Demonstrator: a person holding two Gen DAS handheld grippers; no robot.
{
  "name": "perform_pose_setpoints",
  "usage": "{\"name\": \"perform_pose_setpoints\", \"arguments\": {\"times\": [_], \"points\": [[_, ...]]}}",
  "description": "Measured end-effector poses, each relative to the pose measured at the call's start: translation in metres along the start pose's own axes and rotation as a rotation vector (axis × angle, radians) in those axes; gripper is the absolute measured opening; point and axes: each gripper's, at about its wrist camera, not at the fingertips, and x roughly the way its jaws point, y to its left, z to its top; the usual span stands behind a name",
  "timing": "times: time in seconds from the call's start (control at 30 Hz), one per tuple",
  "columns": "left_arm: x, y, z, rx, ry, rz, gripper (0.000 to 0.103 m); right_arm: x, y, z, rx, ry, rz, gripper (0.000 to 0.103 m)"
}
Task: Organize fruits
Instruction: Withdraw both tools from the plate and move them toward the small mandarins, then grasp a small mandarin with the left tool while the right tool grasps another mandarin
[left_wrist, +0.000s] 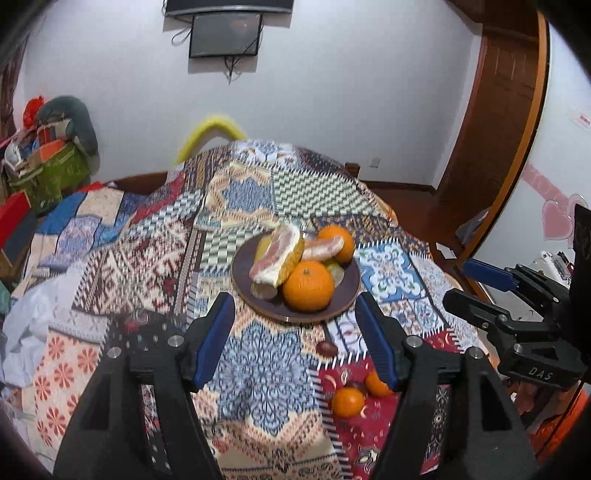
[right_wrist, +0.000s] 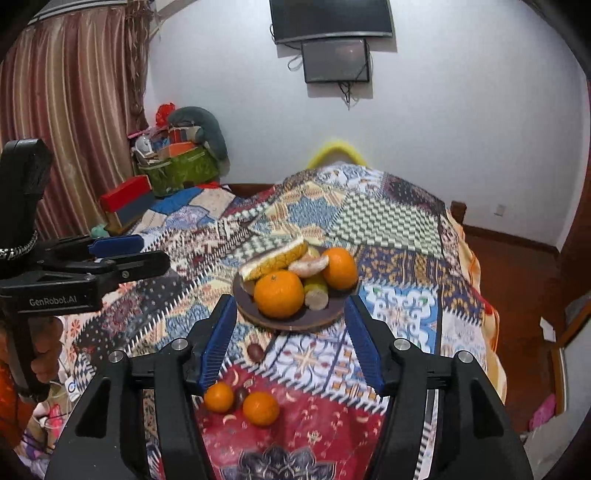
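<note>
Both the left tongs (left_wrist: 295, 306) and the right tongs (right_wrist: 291, 310) are hanging released, jaws apart with nothing between them, over the patchwork-covered bench (right_wrist: 399, 221). A dark plate (right_wrist: 295, 321) is sitting just beyond their tips, carrying two oranges (right_wrist: 279, 293) and pomelo pieces (left_wrist: 277, 254), while two small oranges (right_wrist: 260, 408) and dark round fruits (right_wrist: 255, 351) are lying loose on the cloth nearer the camera.

Fruit (left_wrist: 307, 285) on plate (left_wrist: 343, 303), tangerines (left_wrist: 347, 401) nearer.
</note>
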Motion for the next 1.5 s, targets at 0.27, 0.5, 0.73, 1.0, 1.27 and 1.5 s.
{"name": "perform_pose_setpoints", "arguments": {"times": [0.27, 0.5, 0.73, 1.0, 1.27, 1.5], "points": [[0.014, -0.003, -0.036, -0.022, 0.077, -0.009, 0.067, 0.012, 0.005, -0.037, 0.036, 0.08, 0.016, 0.057], [0.033, -0.009, -0.065, -0.023, 0.152, -0.018, 0.067, 0.039, 0.01, -0.068, 0.039, 0.177, 0.041, 0.057], [0.048, -0.011, -0.084, -0.018, 0.22, -0.048, 0.062, 0.057, 0.011, -0.079, 0.068, 0.234, 0.098, 0.049], [0.055, -0.017, -0.087, -0.02, 0.241, -0.081, 0.054, 0.065, 0.014, -0.084, 0.065, 0.256, 0.121, 0.034], [0.066, -0.032, -0.09, 0.002, 0.272, -0.097, 0.054, 0.054, 0.003, -0.084, 0.096, 0.237, 0.117, 0.034], [0.076, -0.047, -0.095, 0.043, 0.301, -0.123, 0.046, 0.039, -0.011, -0.085, 0.112, 0.22, 0.089, 0.034]]}}
